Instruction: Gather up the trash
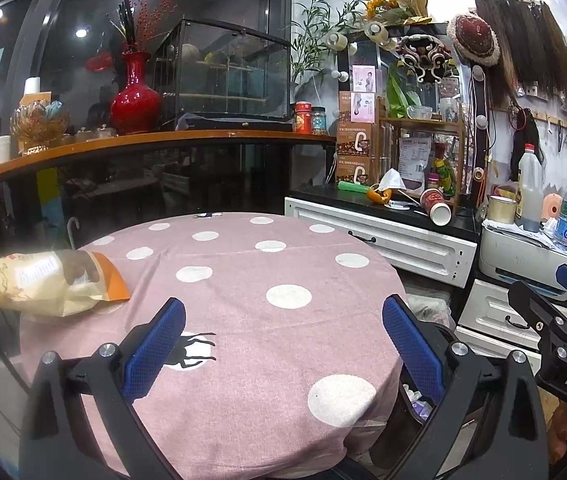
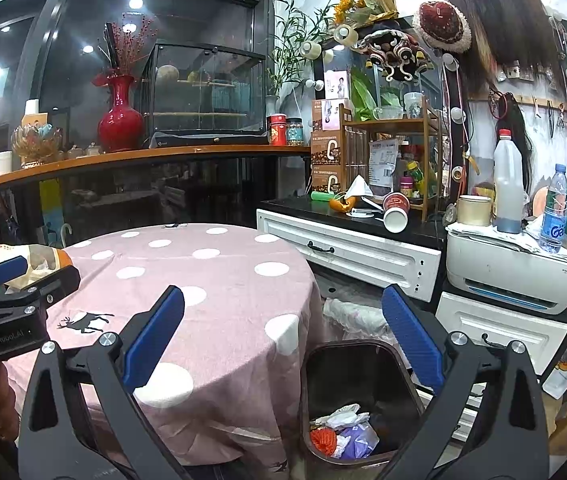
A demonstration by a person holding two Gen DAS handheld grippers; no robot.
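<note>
Pouch (image 1: 49,282): a crumpled cream-and-orange snack bag with a clear window, lying flat at the left edge of the pink dotted table (image 1: 251,304). The bin (image 2: 359,400) beside the table holds scraps. Left gripper (image 1: 283,344) and right gripper (image 2: 283,344) both gape wide, empty.

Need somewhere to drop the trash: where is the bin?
The bin stands on the floor right of the round table, below the white drawers, seen between the right gripper's fingers.
</note>
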